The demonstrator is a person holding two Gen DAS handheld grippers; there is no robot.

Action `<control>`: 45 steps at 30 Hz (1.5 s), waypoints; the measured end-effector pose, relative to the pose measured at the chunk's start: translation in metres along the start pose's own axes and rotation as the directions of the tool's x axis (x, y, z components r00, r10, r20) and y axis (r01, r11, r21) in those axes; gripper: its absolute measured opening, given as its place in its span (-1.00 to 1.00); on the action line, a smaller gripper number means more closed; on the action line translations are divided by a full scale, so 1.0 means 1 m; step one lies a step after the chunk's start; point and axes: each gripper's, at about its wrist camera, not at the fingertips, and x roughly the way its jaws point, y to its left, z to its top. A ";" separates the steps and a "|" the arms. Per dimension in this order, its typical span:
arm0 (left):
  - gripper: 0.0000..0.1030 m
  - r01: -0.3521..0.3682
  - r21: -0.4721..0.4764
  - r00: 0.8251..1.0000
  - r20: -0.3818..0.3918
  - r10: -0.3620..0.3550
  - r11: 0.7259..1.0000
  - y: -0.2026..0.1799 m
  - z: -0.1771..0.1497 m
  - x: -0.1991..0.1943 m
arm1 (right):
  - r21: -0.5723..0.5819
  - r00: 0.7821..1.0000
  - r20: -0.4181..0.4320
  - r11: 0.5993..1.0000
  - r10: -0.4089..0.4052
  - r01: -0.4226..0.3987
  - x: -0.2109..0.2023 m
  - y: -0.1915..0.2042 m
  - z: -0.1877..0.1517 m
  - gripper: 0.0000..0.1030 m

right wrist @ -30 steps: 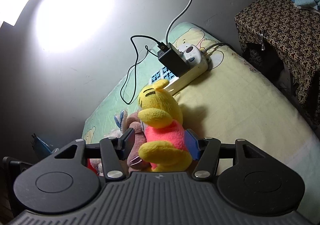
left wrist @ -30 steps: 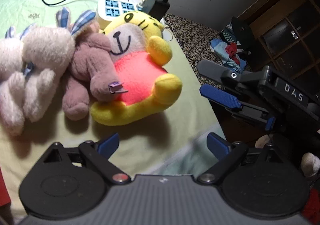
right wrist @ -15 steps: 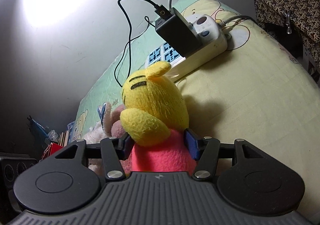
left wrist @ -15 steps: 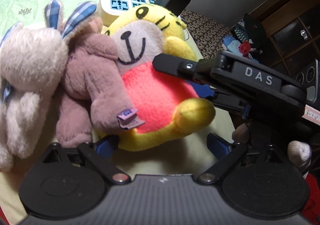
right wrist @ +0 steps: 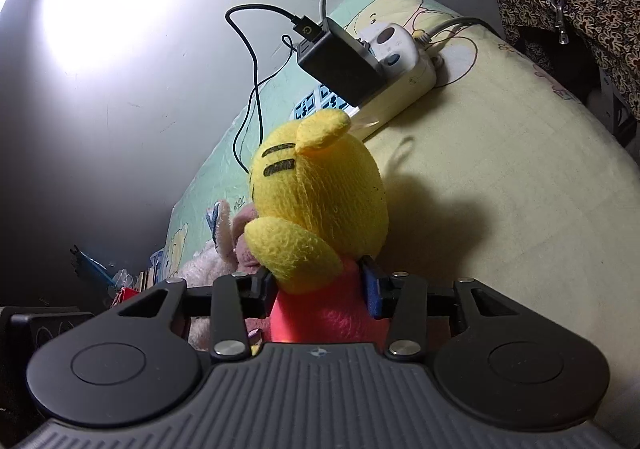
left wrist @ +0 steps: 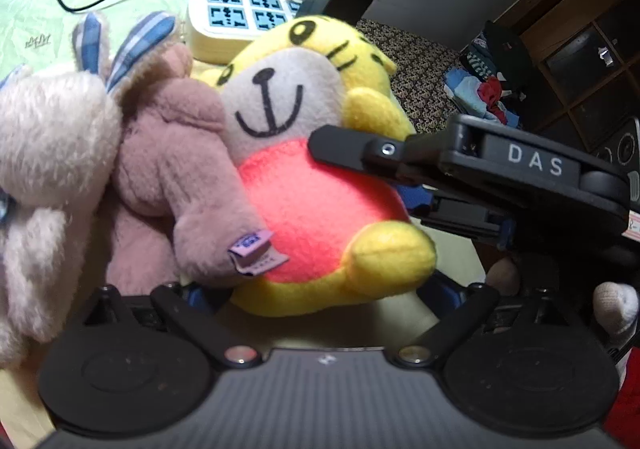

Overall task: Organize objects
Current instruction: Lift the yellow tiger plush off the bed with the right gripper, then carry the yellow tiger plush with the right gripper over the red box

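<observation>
Right claw point(right wrist: 320, 289): moved in since earlier, now closing, pads against yellow tiger plush point(right wrist: 320, 201), pink-bellied, smiling. Left claw point(left wrist: 316, 293): apart.

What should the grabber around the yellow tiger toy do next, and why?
Probably finish squeezing, then lift. The right gripper is closing with the yellow tiger toy between its fingers, around its pink middle; the brown plush leans on it, so lift gently.
</observation>
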 end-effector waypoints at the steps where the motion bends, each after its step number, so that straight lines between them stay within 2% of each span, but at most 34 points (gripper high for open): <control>1: 0.81 0.001 0.003 1.000 0.001 -0.001 1.000 -0.001 -0.001 -0.001 | -0.007 1.000 0.005 1.000 -0.007 0.007 -0.006 0.001 -0.003 -0.14; 6: 0.73 0.046 0.025 0.999 -0.023 -0.046 0.999 -0.014 -0.014 -0.007 | -0.026 0.998 0.032 0.999 -0.046 0.046 -0.034 0.003 -0.022 -0.14; 14: 0.68 0.081 0.120 0.997 -0.028 -0.078 0.990 -0.042 -0.046 -0.029 | -0.057 0.995 0.083 0.996 -0.061 0.065 -0.076 0.018 -0.053 -0.15; 26: 0.68 0.075 0.240 0.994 0.057 -0.091 0.968 -0.055 -0.084 -0.086 | -0.141 0.990 0.136 0.988 -0.041 0.060 -0.099 0.068 -0.091 -0.15; 36: 0.68 0.073 0.255 0.981 0.157 -0.116 0.964 -0.015 -0.104 -0.160 | -0.197 0.984 0.176 0.980 0.030 0.005 -0.085 0.140 -0.123 -0.15; 45: 0.68 0.020 0.231 0.948 0.305 -0.091 0.973 0.040 -0.114 -0.244 | -0.261 0.971 0.187 0.961 0.147 -0.095 -0.050 0.212 -0.141 -0.15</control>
